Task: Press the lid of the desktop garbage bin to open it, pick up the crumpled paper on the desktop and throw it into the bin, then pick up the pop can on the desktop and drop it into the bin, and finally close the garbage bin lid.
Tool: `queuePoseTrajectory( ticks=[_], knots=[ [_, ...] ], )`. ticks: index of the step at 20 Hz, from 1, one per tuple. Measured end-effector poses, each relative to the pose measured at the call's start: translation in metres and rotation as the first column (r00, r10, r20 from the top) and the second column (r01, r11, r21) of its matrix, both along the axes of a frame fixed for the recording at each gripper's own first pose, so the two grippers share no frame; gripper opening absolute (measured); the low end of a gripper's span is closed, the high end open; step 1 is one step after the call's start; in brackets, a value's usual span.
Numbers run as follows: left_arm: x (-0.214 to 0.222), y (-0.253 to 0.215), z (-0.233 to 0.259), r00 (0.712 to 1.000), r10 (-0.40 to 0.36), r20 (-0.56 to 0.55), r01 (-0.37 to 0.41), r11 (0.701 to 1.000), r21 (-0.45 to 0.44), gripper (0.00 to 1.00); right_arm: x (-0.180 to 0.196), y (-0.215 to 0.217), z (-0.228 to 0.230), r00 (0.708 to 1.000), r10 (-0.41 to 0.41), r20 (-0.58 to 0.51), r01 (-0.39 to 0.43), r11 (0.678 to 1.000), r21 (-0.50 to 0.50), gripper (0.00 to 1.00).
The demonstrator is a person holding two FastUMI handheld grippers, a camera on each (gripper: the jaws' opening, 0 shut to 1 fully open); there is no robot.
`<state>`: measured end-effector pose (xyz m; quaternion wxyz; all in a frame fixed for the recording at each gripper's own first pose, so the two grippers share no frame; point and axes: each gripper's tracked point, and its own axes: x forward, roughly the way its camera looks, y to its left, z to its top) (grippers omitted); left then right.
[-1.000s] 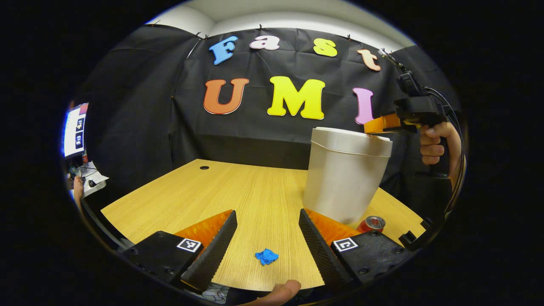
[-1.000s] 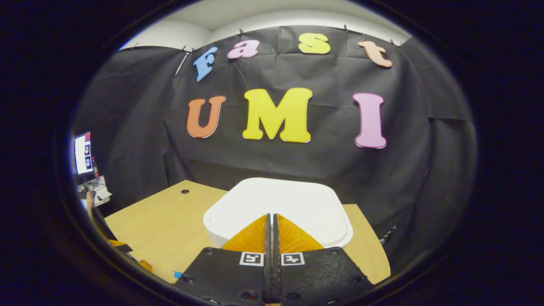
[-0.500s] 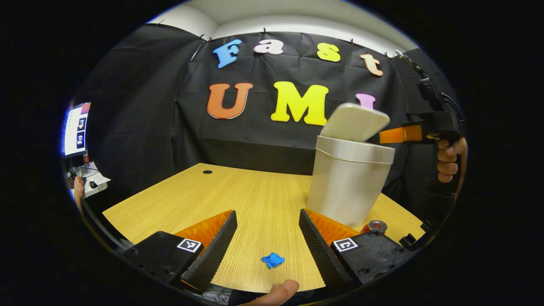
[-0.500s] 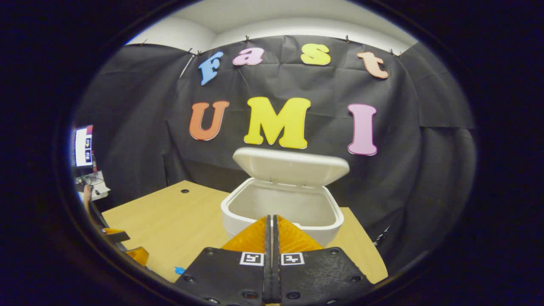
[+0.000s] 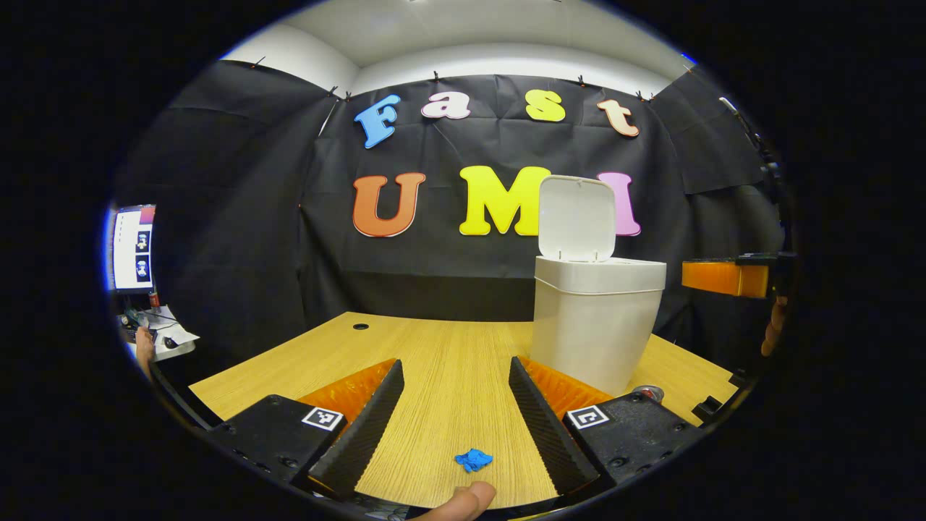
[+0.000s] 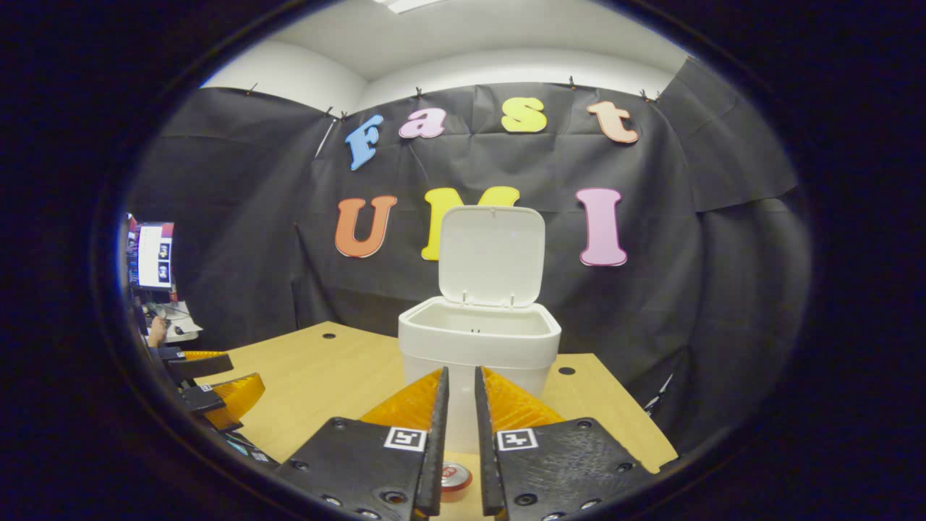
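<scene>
The white bin stands on the wooden table with its lid raised upright. A small blue crumpled paper lies near the front edge, between the wide-open fingers of my left gripper, which touch nothing. The pop can's top peeks out beside the bin's base. In the right gripper view the bin is straight ahead, its lid up and the inside bare. My right gripper has a narrow gap between its fingers, with the can below them, untouched.
A monitor and clutter sit beyond the table's left end. The table has cable holes. The right gripper hangs right of the bin in the left gripper view. The left gripper sits low at left in the right gripper view.
The bin's lid swung from closed to fully upright. My right gripper pulled back off the lid and lower, and its fingers parted slightly. The left gripper dipped a little.
</scene>
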<state>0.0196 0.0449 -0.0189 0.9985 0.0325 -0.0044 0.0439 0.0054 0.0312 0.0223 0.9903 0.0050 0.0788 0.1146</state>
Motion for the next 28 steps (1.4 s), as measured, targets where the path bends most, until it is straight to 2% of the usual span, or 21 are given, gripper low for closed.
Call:
queuePoseTrajectory(
  ticks=[1,2,3,4,5,10,13,16,20,23,25,28],
  knots=[
    [0.001,0.001,0.005,1.000,0.002,0.017,-0.002,1.000,0.024,0.96,-0.005,-0.007,-0.004,1.000,-0.016,0.002,0.016,1.000,0.015,0.29],
    [0.003,-0.003,0.004,1.000,-0.013,0.018,0.012,0.999,0.043,0.95,-0.008,-0.016,-0.008,0.999,-0.046,0.003,0.046,0.999,0.013,0.54],
    [0.004,-0.003,-0.004,1.000,-0.020,0.000,0.020,0.999,0.047,0.95,-0.013,-0.021,-0.013,0.998,-0.067,0.008,0.067,0.998,0.002,0.70],
    [0.004,-0.006,-0.014,0.999,-0.034,-0.015,0.035,0.999,0.033,0.95,-0.019,-0.022,-0.017,0.998,-0.065,0.022,0.065,0.998,-0.013,0.93],
    [0.005,-0.009,-0.022,0.999,-0.047,-0.026,0.047,0.999,0.017,0.95,-0.027,-0.022,-0.019,0.997,-0.062,0.043,0.063,0.998,-0.021,0.97],
    [0.006,-0.008,-0.064,0.997,-0.054,-0.058,0.054,0.998,-0.012,0.94,-0.053,-0.028,-0.035,0.994,-0.059,0.094,0.061,0.998,-0.015,0.97],
    [0.010,-0.007,-0.091,0.994,-0.070,-0.080,0.067,0.997,-0.038,0.94,-0.068,-0.021,-0.049,0.995,-0.026,0.100,0.028,0.999,-0.017,0.97],
    [0.018,-0.013,-0.132,0.981,-0.107,-0.162,0.093,0.992,-0.090,0.94,-0.076,-0.017,-0.067,0.995,-0.026,0.094,0.025,1.000,0.008,0.96],
    [0.022,-0.016,-0.173,0.954,-0.122,-0.272,0.093,0.989,-0.117,0.95,-0.079,0.001,-0.102,0.999,-0.011,0.032,0.010,1.000,0.019,0.97],
    [0.025,-0.018,-0.183,0.944,-0.120,-0.306,0.101,0.992,-0.079,0.95,-0.072,-0.003,-0.142,0.994,-0.069,-0.082,0.072,0.997,0.034,0.96],
    [0.029,-0.015,-0.188,0.939,-0.112,-0.326,0.094,0.993,-0.070,0.94,-0.071,0.003,-0.161,0.986,-0.073,-0.150,0.079,0.996,0.035,0.96],
    [0.031,-0.014,-0.197,0.926,-0.112,-0.362,0.085,0.992,-0.090,0.92,-0.067,0.007,-0.172,0.985,-0.073,-0.159,0.075,0.997,0.003,0.96]
  ],
)
